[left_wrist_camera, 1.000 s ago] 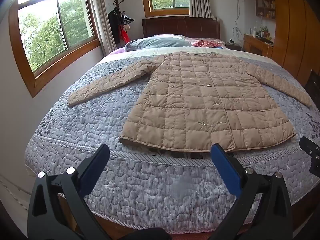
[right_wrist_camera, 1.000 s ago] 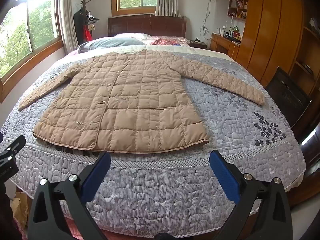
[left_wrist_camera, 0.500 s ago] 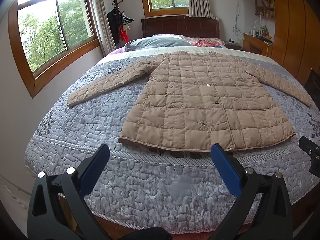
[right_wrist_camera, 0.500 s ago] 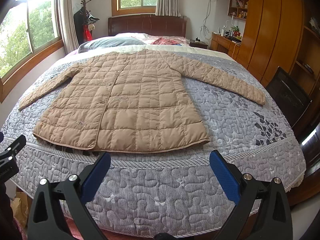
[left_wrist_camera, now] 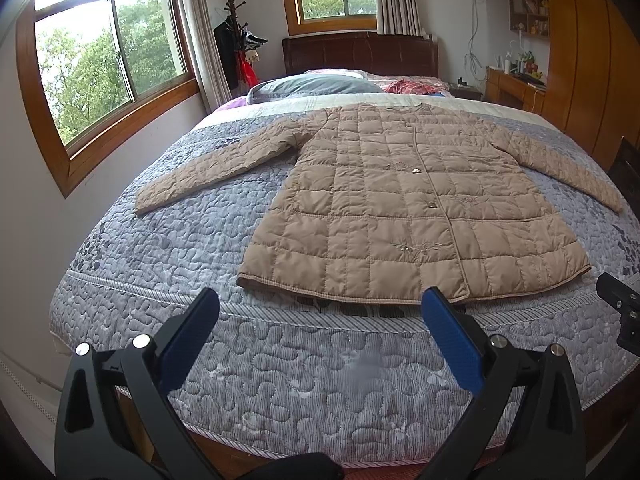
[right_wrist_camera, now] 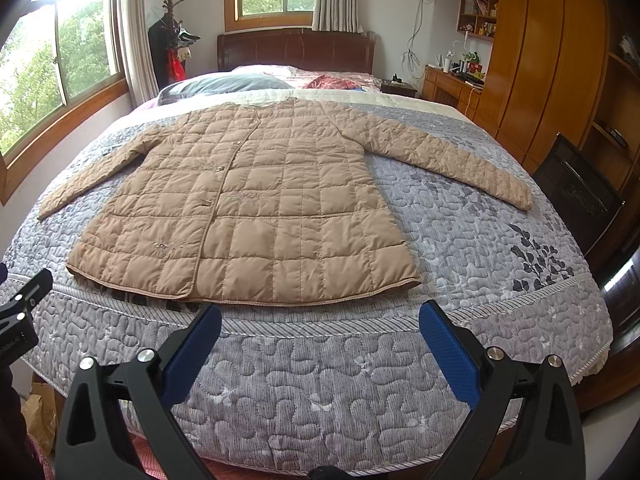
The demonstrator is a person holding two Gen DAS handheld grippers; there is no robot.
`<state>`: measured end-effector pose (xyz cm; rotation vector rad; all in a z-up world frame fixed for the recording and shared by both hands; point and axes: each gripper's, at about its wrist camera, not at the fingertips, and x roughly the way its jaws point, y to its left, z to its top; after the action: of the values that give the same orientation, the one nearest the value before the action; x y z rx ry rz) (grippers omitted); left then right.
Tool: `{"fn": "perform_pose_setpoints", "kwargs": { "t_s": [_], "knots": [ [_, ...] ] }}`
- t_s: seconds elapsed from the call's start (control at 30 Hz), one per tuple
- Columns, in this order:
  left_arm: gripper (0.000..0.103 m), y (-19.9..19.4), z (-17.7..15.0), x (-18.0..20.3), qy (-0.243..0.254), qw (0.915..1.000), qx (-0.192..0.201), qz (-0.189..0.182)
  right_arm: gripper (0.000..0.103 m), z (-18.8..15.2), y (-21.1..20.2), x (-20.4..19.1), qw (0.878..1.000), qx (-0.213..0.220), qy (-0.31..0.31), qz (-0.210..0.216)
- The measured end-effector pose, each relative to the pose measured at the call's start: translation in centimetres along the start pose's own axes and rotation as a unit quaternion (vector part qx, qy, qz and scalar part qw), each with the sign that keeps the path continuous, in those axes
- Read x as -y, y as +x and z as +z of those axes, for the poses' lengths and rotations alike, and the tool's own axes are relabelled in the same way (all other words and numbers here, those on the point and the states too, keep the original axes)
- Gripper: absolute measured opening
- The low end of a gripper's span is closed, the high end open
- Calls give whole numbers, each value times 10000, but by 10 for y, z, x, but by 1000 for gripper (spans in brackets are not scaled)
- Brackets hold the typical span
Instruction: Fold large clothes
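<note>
Both my grippers level at bed foot, aimed at coat
left gripper [left_wrist_camera: 320,310] and right gripper [right_wrist_camera: 320,316] wide open, empty; tan coat [left_wrist_camera: 408,208] flat on bed [left_wrist_camera: 280,380]

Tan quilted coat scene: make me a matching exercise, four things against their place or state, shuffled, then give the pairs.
Things:
1. tan quilted coat
2. grey-blue pillow
3. dark wooden headboard
4. left tongs

Places or states:
A. open, holding nothing
B. at the far end of the bed
C. spread flat, sleeves out, on the grey quilted bedspread
D. beyond the coat's collar, towards the window side

Pairs: 1-C, 2-D, 3-B, 4-A
</note>
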<state>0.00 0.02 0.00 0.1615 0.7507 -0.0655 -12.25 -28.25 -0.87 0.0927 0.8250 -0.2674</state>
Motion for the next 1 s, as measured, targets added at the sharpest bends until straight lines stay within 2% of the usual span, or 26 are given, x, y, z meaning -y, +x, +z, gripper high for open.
{"fn": "perform_pose_setpoints", "kwargs": {
  "t_s": [0.67,1.0],
  "knots": [
    [100,0,0,0,-1,10000,-2,2,99,1,1,-12,10000,1,-9,0],
    [100,2,2,4,0,10000,-1,4,99,1,0,-2,10000,0,-10,-2]
  ]
}}
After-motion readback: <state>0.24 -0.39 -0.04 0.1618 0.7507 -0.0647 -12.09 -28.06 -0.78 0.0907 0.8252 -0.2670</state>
